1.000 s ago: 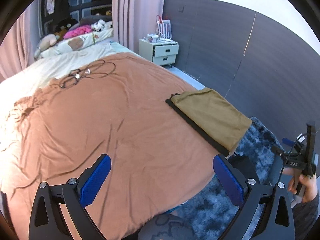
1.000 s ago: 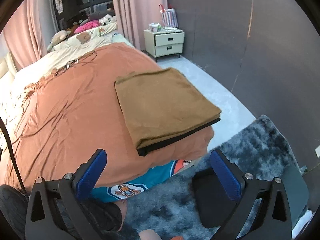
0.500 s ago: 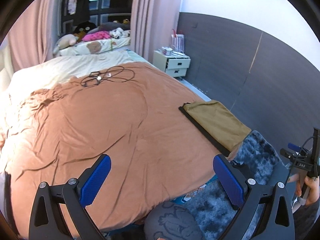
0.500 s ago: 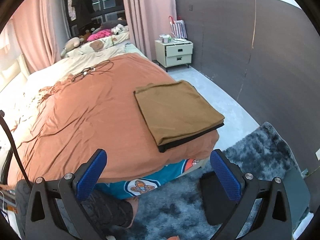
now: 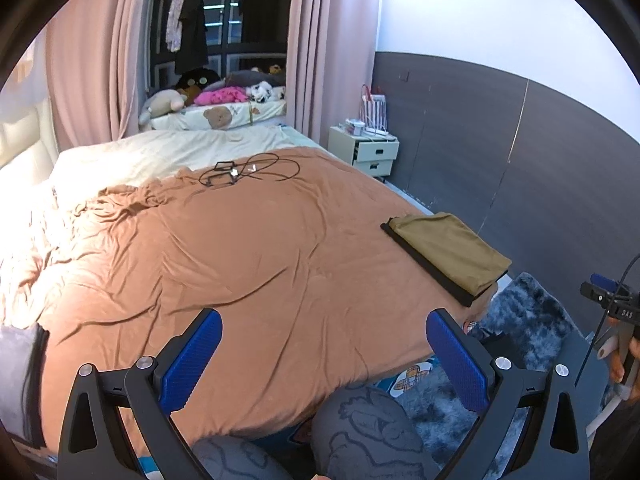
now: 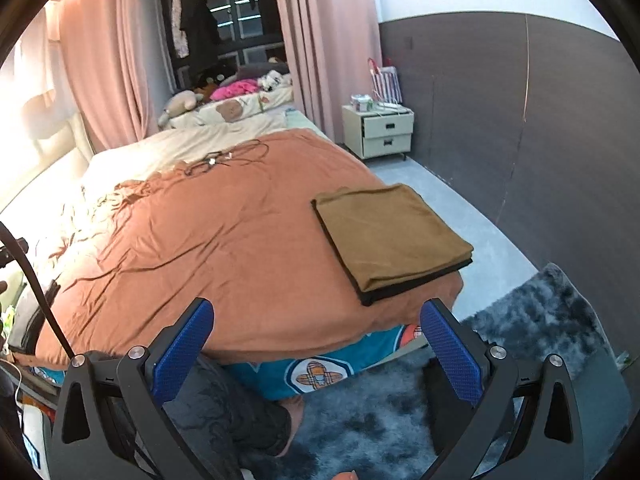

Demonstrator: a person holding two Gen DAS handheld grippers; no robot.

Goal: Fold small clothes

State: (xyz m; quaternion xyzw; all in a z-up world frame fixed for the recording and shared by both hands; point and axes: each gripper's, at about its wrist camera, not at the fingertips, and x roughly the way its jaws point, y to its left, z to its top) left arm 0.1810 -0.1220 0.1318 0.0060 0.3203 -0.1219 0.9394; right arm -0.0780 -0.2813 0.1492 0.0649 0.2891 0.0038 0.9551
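Note:
A folded stack of mustard-brown cloth over a black piece [image 5: 448, 254] [image 6: 390, 234] lies on the near right corner of the bed, flat and squared. My left gripper [image 5: 323, 354] is open with nothing between its blue pads, held over the near edge of the orange bedspread [image 5: 240, 256], well left of the stack. My right gripper [image 6: 316, 350] is open and empty too, hovering off the foot of the bed, short of the stack. The right gripper's handle and a hand [image 5: 618, 332] show at the far right of the left wrist view.
A tangle of black cables [image 5: 244, 170] lies far up the bed. Plush toys and pillows [image 5: 216, 98] sit at the head. A cream nightstand [image 6: 386, 130] stands by the dark wall. A grey shag rug [image 6: 520, 344] covers the floor, and a person's knee [image 5: 368, 432] is below the gripper.
Both grippers have pulled back and tilted up from the bed, so the folded stack looks smaller and farther away. Both stay open; the stack has not moved.

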